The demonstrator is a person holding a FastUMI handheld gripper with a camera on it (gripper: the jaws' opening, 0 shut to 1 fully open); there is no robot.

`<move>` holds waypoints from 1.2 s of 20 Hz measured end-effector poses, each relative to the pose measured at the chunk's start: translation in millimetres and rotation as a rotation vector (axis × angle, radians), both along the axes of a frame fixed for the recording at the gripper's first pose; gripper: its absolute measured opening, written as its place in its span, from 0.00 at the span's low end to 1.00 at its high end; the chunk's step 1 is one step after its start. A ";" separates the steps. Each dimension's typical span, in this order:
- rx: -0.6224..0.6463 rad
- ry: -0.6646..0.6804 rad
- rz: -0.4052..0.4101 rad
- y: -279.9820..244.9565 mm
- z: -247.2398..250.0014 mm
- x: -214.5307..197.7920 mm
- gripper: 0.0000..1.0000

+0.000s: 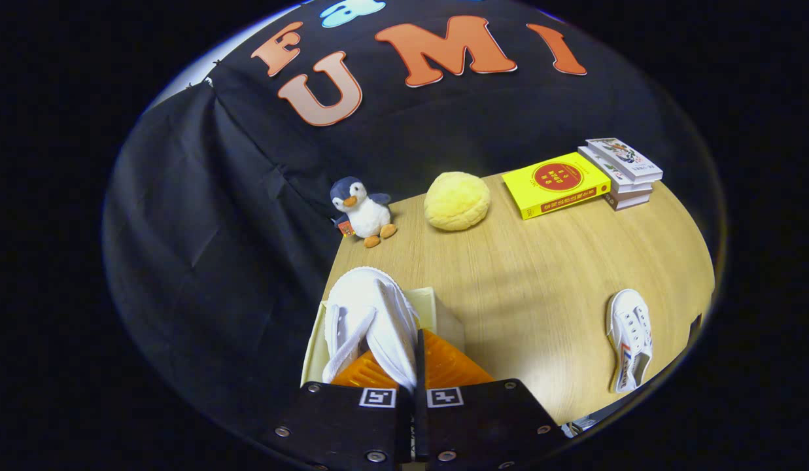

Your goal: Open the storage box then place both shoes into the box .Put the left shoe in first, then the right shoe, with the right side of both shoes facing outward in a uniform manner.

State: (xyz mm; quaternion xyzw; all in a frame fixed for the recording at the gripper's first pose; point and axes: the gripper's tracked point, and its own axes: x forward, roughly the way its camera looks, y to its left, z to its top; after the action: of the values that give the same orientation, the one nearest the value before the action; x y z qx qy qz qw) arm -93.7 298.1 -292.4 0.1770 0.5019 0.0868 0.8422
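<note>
The gripper [417,376] is seen in the gripper view with its two fingers drawn together on the side wall of a white shoe [371,324], so that the canvas is pinched between them and almost no gap is left. The held shoe is carried toe-forward and tilted on its side, with its opening and laces turned toward the booth wall, and it is held directly above the storage box [437,314]. The box is a pale, cream-walled container set at the table's left edge, at the near end, and its orange lid [453,366] is seen standing open just beside the fingers. Whether the shoe touches the box floor cannot be told. The second white shoe [631,339], marked with a striped side band, is laid flat on the wooden table [541,281] near the right edge, well apart from the box. At the far left corner of the table a penguin plush [363,210] is propped against the black cloth, and a yellow round cushion [456,201] is placed just beside it. Toward the far right corner a yellow book [556,183] is laid flat, touching a small stack of books [623,171].
</note>
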 end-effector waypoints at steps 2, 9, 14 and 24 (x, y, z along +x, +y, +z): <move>0.000 0.046 0.007 22.3 -12.6 -6.8 0.03; -0.065 0.209 -0.049 58.7 -70.6 -24.5 0.03; -0.050 0.345 -0.098 79.7 -107.0 -42.7 0.09; 0.269 0.360 0.044 87.3 -50.0 -65.1 0.57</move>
State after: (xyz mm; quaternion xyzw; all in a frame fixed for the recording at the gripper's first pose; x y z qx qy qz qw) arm -158.8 385.4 -342.5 0.2894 0.6319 0.1385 0.7055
